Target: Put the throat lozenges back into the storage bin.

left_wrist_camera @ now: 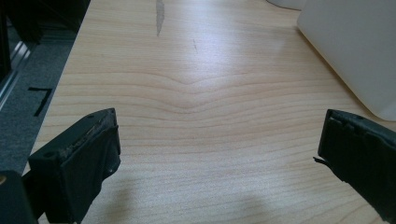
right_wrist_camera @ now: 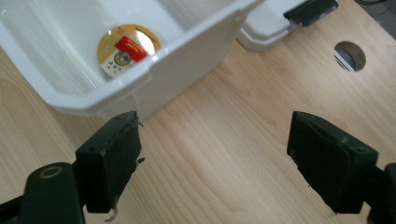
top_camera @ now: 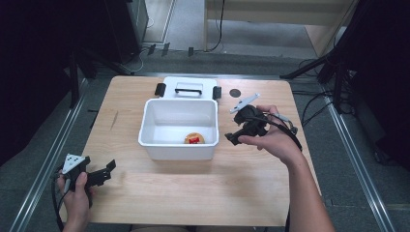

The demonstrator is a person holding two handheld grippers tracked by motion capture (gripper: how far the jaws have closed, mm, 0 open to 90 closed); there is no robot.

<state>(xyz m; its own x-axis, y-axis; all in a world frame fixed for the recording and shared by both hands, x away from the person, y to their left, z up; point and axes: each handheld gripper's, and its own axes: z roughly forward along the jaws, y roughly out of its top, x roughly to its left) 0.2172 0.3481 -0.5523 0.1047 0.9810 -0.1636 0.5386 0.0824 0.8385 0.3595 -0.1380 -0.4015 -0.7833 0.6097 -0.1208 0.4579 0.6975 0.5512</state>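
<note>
Wooden table (top_camera: 193, 193), white bin (top_camera: 178, 147) at centre holding a round gold tin (top_camera: 194, 138), your right gripper (top_camera: 237, 130) spread beside its rim, your left gripper (top_camera: 109, 170) spread over bare wood near the left edge.

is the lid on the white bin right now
No, the white bin stands open, and its lid lies on the table behind it.

Bright overhead light, soft glare, dark surroundings.
</note>
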